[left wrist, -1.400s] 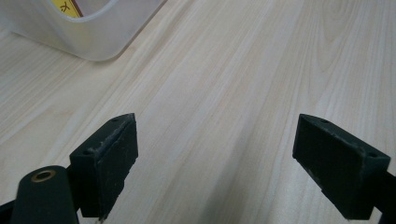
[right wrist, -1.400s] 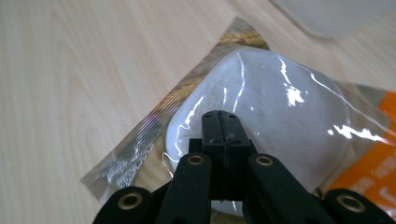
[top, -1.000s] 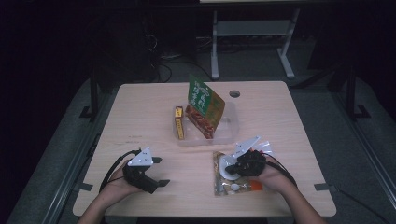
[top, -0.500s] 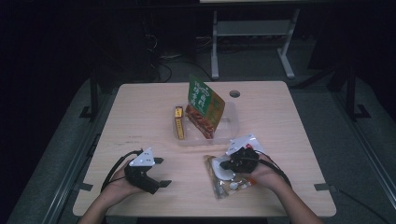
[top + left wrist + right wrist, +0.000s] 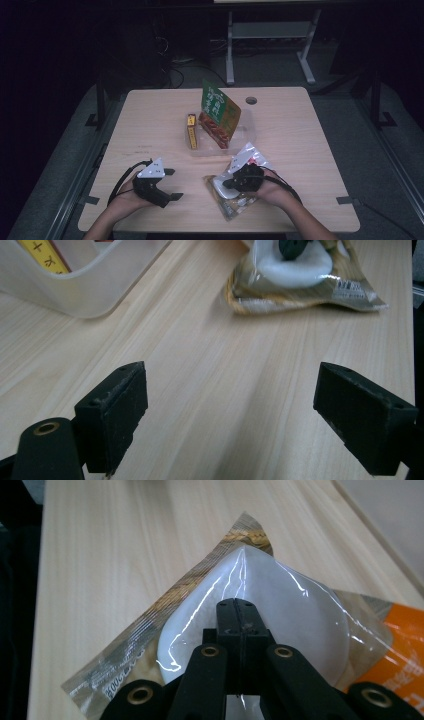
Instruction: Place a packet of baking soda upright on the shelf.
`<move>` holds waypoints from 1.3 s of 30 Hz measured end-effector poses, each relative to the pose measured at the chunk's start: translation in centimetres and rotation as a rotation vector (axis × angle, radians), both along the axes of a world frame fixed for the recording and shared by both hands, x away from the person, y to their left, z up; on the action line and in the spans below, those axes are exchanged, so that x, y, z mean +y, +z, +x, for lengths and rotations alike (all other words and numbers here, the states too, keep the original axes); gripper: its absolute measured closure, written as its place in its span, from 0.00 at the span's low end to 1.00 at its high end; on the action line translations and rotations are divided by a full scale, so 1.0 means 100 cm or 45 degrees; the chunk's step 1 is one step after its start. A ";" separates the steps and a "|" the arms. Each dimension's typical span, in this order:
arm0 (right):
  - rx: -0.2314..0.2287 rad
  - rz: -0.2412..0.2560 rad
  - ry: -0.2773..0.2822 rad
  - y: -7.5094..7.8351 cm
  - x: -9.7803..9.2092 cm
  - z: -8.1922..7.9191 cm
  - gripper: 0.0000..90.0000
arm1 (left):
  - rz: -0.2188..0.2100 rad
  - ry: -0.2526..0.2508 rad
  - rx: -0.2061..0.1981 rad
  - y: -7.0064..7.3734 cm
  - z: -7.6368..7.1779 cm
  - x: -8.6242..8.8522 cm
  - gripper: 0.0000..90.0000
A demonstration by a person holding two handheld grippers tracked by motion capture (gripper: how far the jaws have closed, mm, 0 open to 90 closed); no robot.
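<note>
- Apparently packing snacks into the bin (image 5: 247, 135), judging by the layout on the table (image 5: 150, 115)
- Already sitting inside the bin: a green pack (image 5: 217, 107) leaning upright, and a yellow box (image 5: 191, 131) lying along the left wall
- Lying flat on the wood near the front edge, just short of the bin and apart from it: the bag (image 5: 235, 206), clear film over a round white piece, with an orange printed end
- Pressing down on that bag with the right gripper (image 5: 237, 607), jaws closed tight together on a pinch of film over the white piece, with the film puckering into a ridge towards the tips
- Not yet lifting, by the look of it: seen from the left gripper view, resting with its underside on the table (image 5: 305, 280)
- Resting low at the front left with the left gripper (image 5: 172, 183), jaws spread wide and holding nothing, pointing across bare wood towards the bag and the bin corner
- Standing at roughly the midpoint, as a judgement: two items stowed, a third gripped but not raised
- Remaining, probably: raising the bag clear of the table, carrying it forward over the near wall, and setting it down in the free space to the right of the green pack
- Needing care with the grip: thin film only, so possibly slipping or tearing under the weight of the contents
</note>
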State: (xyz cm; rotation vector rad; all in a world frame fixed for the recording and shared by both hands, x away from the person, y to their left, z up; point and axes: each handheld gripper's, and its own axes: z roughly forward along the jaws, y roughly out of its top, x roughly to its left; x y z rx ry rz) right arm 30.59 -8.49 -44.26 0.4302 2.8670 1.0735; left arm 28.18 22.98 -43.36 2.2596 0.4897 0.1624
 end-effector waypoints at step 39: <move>-0.028 0.194 -0.352 0.031 -0.072 0.002 0.49 | -0.042 -0.126 0.276 -0.026 0.034 -0.077 0.32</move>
